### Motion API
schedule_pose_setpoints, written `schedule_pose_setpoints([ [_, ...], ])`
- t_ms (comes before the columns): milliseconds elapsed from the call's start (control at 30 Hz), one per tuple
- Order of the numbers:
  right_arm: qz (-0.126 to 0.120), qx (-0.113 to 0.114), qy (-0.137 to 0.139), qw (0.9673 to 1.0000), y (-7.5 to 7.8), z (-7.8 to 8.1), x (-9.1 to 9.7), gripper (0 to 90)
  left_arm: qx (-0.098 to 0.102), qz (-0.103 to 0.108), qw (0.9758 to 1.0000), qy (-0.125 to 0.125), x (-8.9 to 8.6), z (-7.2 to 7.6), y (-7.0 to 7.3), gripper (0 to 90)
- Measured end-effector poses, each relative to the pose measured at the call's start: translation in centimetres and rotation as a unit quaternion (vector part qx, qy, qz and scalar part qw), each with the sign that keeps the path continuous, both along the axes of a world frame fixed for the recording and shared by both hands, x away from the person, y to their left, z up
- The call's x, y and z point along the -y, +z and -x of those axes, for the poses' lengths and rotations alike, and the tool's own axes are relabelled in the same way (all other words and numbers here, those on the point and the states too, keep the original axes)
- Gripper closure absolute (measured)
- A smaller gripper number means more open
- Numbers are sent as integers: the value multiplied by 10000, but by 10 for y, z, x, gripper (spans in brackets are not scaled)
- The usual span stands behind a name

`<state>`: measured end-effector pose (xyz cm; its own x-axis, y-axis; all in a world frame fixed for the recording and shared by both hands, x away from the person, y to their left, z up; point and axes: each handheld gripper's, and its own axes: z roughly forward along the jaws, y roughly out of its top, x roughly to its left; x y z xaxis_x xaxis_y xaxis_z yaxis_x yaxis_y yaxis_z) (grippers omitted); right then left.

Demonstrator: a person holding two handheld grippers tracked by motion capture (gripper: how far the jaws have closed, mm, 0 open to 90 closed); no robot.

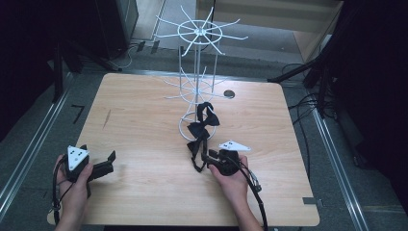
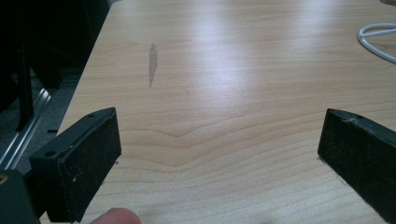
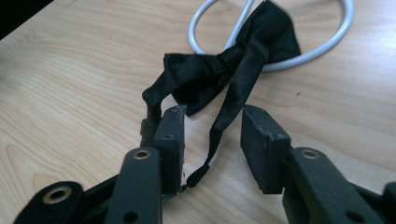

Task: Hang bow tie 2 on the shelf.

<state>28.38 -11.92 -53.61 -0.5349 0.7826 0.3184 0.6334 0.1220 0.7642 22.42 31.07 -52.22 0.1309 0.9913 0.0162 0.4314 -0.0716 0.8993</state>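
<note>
- Black bow tie (image 1: 202, 126) lies on the wooden table (image 1: 144, 120), draped over the round white base of the wire display rack (image 1: 197, 33); its strap (image 1: 196, 156) trails toward the person's side.
- Right gripper view: bow tie (image 3: 224, 70) rests partly across the rack's base ring (image 3: 327, 46), strap (image 3: 229, 112) runs down betw. the two black jaws.
- Right claw (image 1: 208, 159), held in right hand (image 1: 235, 180), sits at the strap end just in front of the rack base. In its own view the right claw (image 3: 212, 135) is narrow, jaws half closed w/ the strap in the gap; pads not pressing it yet.
- Left claw (image 1: 107, 161) in left hand (image 1: 72, 185) is near the table's left front corner, well apart from the bow tie.
- Left gripper view: left claw (image 2: 219, 154) wide, bare wood betw. the jaws; a fingertip (image 2: 114, 217) at the bottom edge.
</note>
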Motion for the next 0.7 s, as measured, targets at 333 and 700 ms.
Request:
schedule_pose_setpoints([
  [333, 232, -208, 212, 9993, -7, 0, -7, 731, 1, 0, 10000, 5, 0, 0, 0, 0],
  [700, 255, -257, 228, 9991, -8, -1, -3, 879, -5, -1, 10000, -1, 0, 0, 0, 0],
])
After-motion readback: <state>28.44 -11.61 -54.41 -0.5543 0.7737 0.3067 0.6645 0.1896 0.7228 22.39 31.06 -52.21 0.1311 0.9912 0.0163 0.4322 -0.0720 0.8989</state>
